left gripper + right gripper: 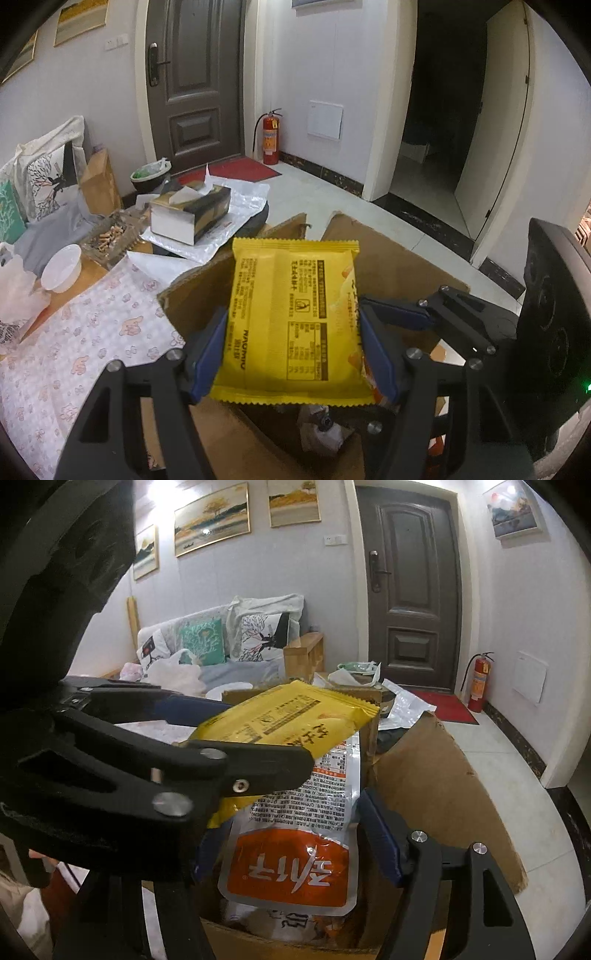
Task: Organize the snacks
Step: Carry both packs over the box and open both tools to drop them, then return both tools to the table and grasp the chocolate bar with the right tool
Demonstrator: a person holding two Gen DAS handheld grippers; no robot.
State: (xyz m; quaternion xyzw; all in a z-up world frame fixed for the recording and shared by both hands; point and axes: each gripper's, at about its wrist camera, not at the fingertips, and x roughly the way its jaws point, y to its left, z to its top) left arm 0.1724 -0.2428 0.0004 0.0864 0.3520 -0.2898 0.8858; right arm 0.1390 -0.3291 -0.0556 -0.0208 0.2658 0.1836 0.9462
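The left gripper (291, 332) tilts downward, its blue pads clamped on a yellow snack packet (291, 317) above the open cardboard box (388, 266). The right gripper (295, 849) grips an orange-and-white pouch (295, 849) printed with large white characters.

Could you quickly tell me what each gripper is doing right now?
Left gripper: closed on the yellow snack packet.
Right gripper: closed on the orange-and-white pouch.

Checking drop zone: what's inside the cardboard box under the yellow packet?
Below the yellow packet, the cardboard box holds a few packets, mostly in shadow. The yellow packet and left gripper cover the rest.
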